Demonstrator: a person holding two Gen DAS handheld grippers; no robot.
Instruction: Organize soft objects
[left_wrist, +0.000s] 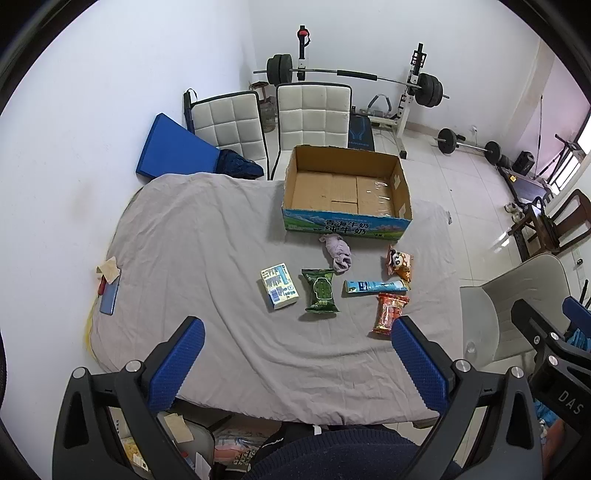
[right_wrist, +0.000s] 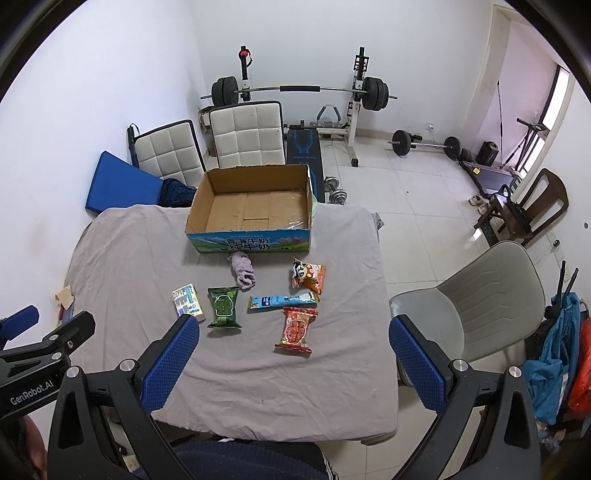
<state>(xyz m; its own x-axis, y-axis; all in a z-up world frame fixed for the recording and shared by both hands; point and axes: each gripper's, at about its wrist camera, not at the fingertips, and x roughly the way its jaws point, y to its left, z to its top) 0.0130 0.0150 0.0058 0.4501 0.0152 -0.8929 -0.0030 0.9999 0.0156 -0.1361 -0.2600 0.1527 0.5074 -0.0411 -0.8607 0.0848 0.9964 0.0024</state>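
Both hand-held grippers (left_wrist: 295, 354) (right_wrist: 291, 350) gape; cardboard box (left_wrist: 347, 218) holds nothing.

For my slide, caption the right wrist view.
Open tongs hover above six soft items before an empty cardboard box.

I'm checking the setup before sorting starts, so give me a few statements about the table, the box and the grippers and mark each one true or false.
1. The cardboard box has nothing inside it. True.
2. The left gripper is shut on the green packet. False: its jaws stand open and hold nothing, and the packet lies on the grey cloth.
3. The crumpled purple cloth lies just in front of the box. True.
4. The red packet is already in the box. False: it lies on the table, the item nearest the right gripper.
5. The long blue tube lies between the red packet and the orange panda packet. True.
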